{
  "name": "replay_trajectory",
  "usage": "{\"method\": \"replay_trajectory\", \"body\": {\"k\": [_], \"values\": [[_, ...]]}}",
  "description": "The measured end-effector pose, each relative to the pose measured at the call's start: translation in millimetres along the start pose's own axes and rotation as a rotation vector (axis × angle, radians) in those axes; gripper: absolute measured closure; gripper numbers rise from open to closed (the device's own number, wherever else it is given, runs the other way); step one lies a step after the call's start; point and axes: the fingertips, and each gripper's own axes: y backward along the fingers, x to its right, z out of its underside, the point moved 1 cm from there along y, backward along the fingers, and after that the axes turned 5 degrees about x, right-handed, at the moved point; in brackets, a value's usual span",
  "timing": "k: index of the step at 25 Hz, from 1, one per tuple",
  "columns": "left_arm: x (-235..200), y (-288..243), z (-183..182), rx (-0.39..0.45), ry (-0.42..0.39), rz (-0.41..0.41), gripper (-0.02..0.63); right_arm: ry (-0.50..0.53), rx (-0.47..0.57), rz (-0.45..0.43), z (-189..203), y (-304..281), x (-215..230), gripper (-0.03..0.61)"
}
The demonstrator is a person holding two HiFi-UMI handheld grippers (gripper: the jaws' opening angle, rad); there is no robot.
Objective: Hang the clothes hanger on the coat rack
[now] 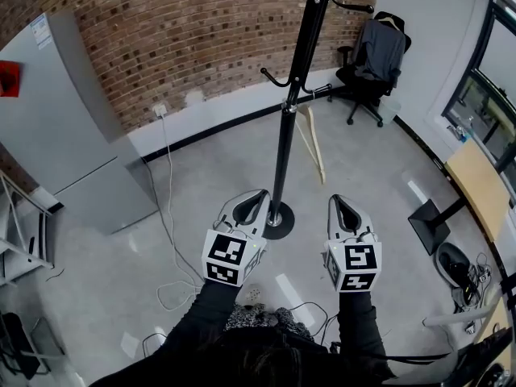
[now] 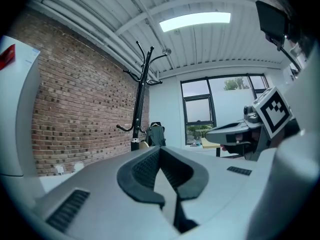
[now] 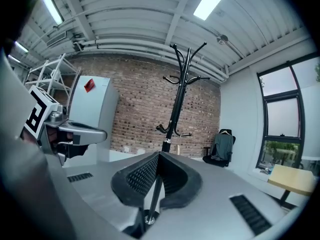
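The black coat rack (image 1: pixel 292 103) stands in the middle of the floor on a round base, straight ahead of me. A pale wooden clothes hanger (image 1: pixel 313 142) hangs from one of its low hooks, on the right side of the pole. My left gripper (image 1: pixel 260 195) is shut and holds nothing, just left of the base. My right gripper (image 1: pixel 339 200) is also shut and holds nothing, to the right of the base. In the left gripper view the coat rack (image 2: pixel 142 96) rises ahead of the left gripper (image 2: pixel 160 150). In the right gripper view the coat rack (image 3: pixel 178 106) stands beyond the right gripper (image 3: pixel 159 155).
A grey cabinet (image 1: pixel 68 135) stands by the brick wall at the left, beside a metal shelf (image 1: pixel 18 232). White cables (image 1: pixel 171 232) trail over the floor. An office chair (image 1: pixel 373 55) with a jacket is at the back right. A wooden table (image 1: pixel 477 185) stands by the windows.
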Motion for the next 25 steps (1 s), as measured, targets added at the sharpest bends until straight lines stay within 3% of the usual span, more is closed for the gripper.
{"method": "replay_trajectory", "body": {"k": [7,25], "values": [[6.6,14.3,-2.8,0.004,-0.004,-0.010,0.606,-0.019,-0.019,-0.026,-1.6,13.2,-9.9,0.570],[7.7,20.7,-11.2,0.014,-0.017,-0.013,0.606,-0.011,-0.029,0.007,-4.9,21.0,-1.1,0.571]]}}
